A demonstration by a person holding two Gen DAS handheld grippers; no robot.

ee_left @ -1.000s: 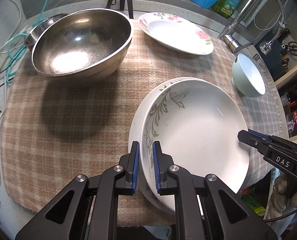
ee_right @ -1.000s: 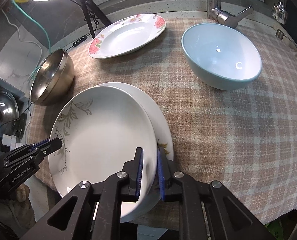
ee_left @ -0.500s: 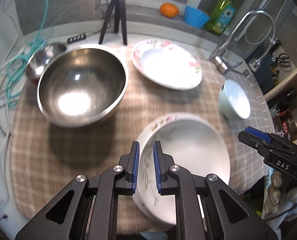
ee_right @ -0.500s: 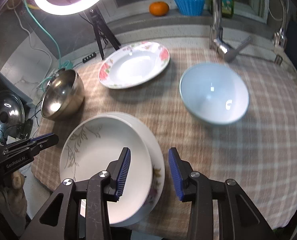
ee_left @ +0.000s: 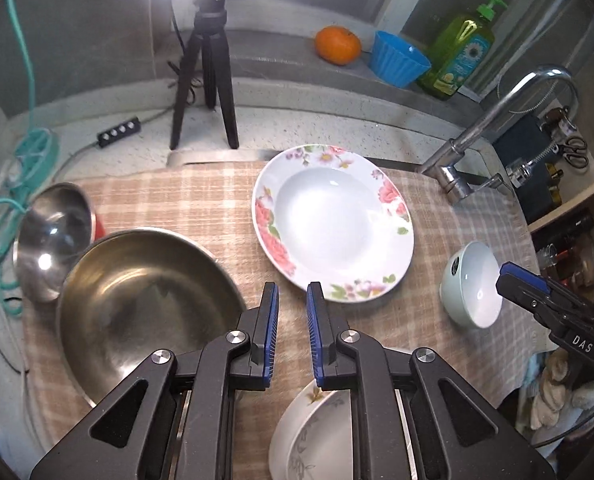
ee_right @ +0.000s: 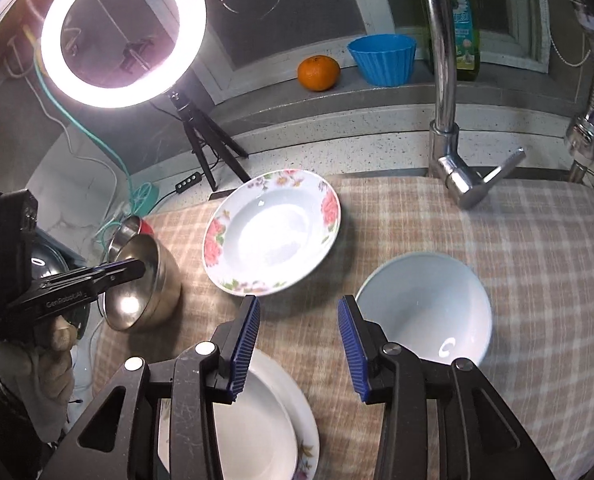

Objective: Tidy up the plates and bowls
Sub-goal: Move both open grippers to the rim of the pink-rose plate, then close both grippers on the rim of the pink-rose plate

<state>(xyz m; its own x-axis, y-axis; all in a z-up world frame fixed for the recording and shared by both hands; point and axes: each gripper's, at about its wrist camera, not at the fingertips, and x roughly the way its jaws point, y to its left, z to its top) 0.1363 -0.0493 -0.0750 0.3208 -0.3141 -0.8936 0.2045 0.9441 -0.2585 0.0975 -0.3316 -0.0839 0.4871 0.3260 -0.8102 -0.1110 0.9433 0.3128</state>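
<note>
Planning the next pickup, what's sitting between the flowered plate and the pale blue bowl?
Only bare checked cloth between the flowered plate and pale blue bowl, clearest from the right wrist.

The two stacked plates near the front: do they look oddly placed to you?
Slightly. The upper plate sits off-centre on the lower plate, whose flowered rim shows only on one side. The stack also looks close to the front edge of the checked cloth. Nothing looks cracked or spilled.

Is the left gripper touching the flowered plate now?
Apart. In the left wrist view the left gripper is empty, and bare checked cloth shows between its fingers and the flowered plate.
</note>
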